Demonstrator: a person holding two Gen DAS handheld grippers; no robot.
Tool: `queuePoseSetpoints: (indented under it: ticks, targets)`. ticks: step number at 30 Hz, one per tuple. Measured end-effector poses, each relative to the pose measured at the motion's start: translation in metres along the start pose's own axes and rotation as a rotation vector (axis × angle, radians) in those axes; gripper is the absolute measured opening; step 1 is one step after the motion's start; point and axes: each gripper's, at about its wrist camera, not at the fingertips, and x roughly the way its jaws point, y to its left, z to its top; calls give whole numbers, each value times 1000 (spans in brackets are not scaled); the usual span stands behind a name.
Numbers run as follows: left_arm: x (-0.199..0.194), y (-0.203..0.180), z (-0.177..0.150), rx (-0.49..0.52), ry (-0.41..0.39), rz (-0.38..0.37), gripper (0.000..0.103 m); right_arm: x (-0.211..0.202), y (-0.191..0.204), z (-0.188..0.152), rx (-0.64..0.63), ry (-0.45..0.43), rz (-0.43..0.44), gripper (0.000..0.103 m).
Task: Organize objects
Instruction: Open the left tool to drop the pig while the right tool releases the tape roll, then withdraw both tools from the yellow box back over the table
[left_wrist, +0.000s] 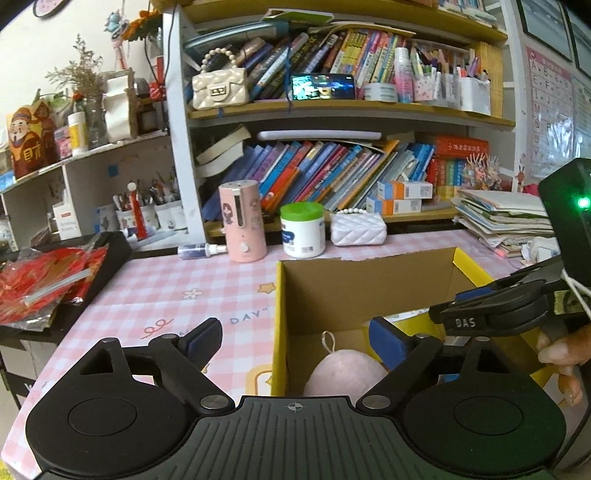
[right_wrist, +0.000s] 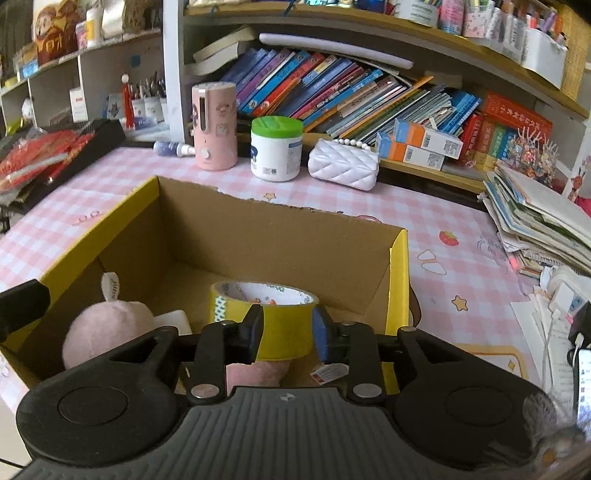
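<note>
An open cardboard box (left_wrist: 279, 314) with yellow outer walls stands on the pink checked tablecloth. A pink plush toy (left_wrist: 340, 373) lies in it. My left gripper (left_wrist: 293, 332) is open wide, its fingers straddling the box's left wall, with nothing between them. In the right wrist view the box (right_wrist: 277, 236) holds the plush toy (right_wrist: 107, 325), a white item (right_wrist: 173, 319) and a yellow tape roll (right_wrist: 229, 306). My right gripper (right_wrist: 288, 325) hangs just in front of the roll, jaws a little apart, pads not pressing on it. The right gripper (left_wrist: 461, 317) also shows over the box's right side.
Behind the box stand a pink dispenser (right_wrist: 216, 125), a green-lidded white jar (right_wrist: 276, 147) and a white quilted purse (right_wrist: 343, 164). Stacked papers (right_wrist: 546, 221) crowd the right edge. A black tray of red packets (left_wrist: 55, 284) sits left. Bookshelves (left_wrist: 332, 170) back the table.
</note>
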Motion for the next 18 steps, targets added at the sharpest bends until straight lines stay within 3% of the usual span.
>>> queuePoseSetpoints:
  ticks: [6, 18]
  targets:
    - [-14, 13, -3, -28, -14, 25, 93, -23, 8, -7, 72, -52, -7, 32]
    - [-51, 54, -27, -85, 5, 61, 98, -84, 56, -35, 191, -145, -79, 56]
